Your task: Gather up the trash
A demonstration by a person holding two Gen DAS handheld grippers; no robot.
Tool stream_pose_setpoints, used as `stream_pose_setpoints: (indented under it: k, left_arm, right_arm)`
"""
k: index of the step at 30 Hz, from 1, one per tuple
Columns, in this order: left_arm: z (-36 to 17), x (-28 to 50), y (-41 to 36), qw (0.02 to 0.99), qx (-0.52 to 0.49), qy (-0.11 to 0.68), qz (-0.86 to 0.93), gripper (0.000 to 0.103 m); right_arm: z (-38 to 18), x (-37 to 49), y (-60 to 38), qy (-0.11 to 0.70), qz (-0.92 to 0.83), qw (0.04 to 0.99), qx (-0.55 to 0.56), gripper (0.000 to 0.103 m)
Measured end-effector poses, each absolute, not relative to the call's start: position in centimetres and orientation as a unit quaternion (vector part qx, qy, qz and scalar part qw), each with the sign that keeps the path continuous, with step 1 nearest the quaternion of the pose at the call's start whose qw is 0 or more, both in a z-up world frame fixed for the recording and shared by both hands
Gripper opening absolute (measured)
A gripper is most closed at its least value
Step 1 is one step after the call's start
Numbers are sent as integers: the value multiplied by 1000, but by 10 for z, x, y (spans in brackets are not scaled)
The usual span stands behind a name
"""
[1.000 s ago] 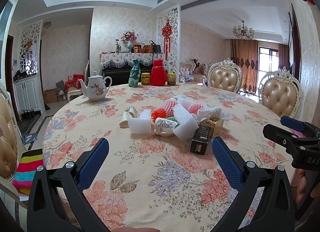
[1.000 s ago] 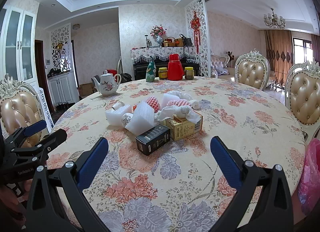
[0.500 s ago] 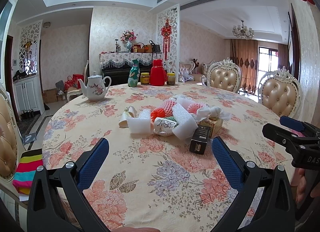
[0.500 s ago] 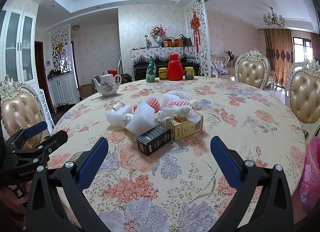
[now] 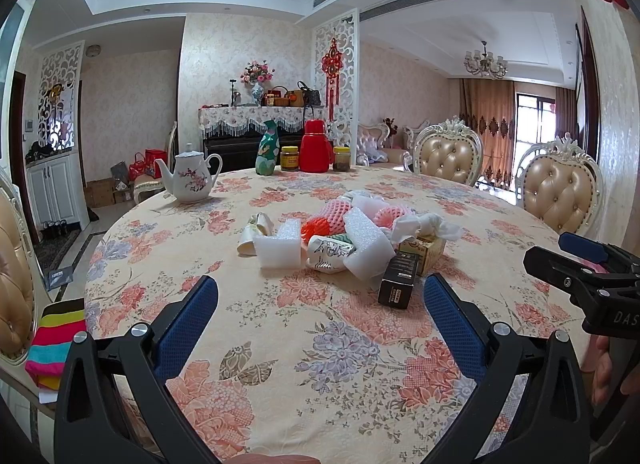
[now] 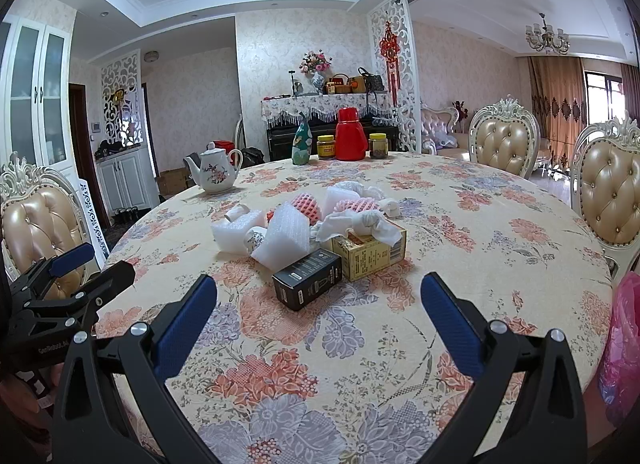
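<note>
A round table (image 5: 168,248) with a floral cloth fills both views; a heap of trash sits near its middle, at about 12 o'clock from each gripper. The left gripper (image 5: 320,300) hovers over the near edge, its blue fingers spread wide and holding nothing; the right gripper (image 6: 318,296) does the same, jaws wide apart and empty. In the heap, a black box (image 6: 307,278) lies nearest, touching a yellow carton (image 6: 370,254) stuffed with crumpled white tissue (image 6: 356,224); white foam pieces (image 6: 286,238) and pink fruit netting (image 6: 306,204) lie behind (some items overlap and are hard to separate). A white teapot (image 5: 191,180) stands at 10 o'clock; a red flask (image 5: 316,146) stands at the far edge. A pink bag (image 6: 622,348) hangs at 3 o'clock in the right view.
</note>
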State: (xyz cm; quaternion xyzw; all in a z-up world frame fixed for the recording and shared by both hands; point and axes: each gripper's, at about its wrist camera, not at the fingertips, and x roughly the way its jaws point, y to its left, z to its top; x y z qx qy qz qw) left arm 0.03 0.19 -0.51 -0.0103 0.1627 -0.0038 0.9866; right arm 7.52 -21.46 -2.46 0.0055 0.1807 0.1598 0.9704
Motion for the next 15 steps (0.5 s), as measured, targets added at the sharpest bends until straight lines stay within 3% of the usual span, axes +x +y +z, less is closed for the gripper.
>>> stream_pose_setpoints:
  k: [15]
  left_arm:
    - [-6, 1, 7, 987, -6, 161, 6, 96]
  right_arm:
    - [-30, 78, -211, 188, 156, 970, 9, 99]
